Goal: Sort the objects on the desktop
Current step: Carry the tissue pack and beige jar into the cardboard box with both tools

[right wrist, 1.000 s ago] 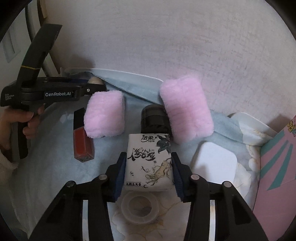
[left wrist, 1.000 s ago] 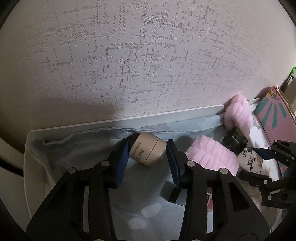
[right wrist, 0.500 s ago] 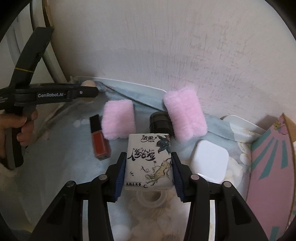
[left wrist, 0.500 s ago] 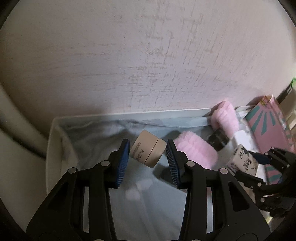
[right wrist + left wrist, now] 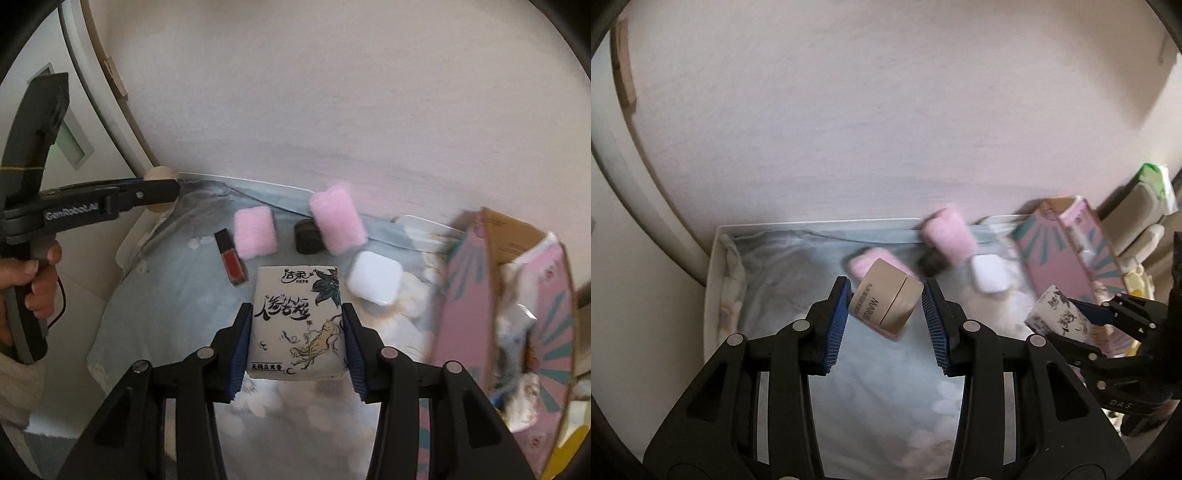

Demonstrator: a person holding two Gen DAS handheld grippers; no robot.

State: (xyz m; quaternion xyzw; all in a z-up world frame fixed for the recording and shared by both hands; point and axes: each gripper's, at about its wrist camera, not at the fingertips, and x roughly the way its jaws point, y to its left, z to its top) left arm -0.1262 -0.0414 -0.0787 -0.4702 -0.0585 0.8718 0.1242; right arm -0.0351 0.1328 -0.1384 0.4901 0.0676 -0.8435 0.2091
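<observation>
1. Left hand-held gripper (image 5: 885, 314): clamped on beige jar (image 5: 885, 297), held in the air over the blue cloth (image 5: 783, 280).
2. Right hand-held gripper (image 5: 297, 345): clamped on tissue pack (image 5: 297, 325), also off the surface.
3. Both items are clear of the cloth-covered counter, neither placed yet.
4. Likely destination is the pink box (image 5: 465, 314) at right, open and already holding some stuff; contents too blurred to name.
5. Progress looks like early to middle: two items in hand, several left.
6. Left on the cloth: 2 pink pads (image 5: 255, 236), 1 red lip tint (image 5: 231, 257), 1 black cap-like thing (image 5: 307, 236), 1 white case (image 5: 373, 277).
7. In hand: 1 jar, 1 pack. Boxes: 1.
</observation>
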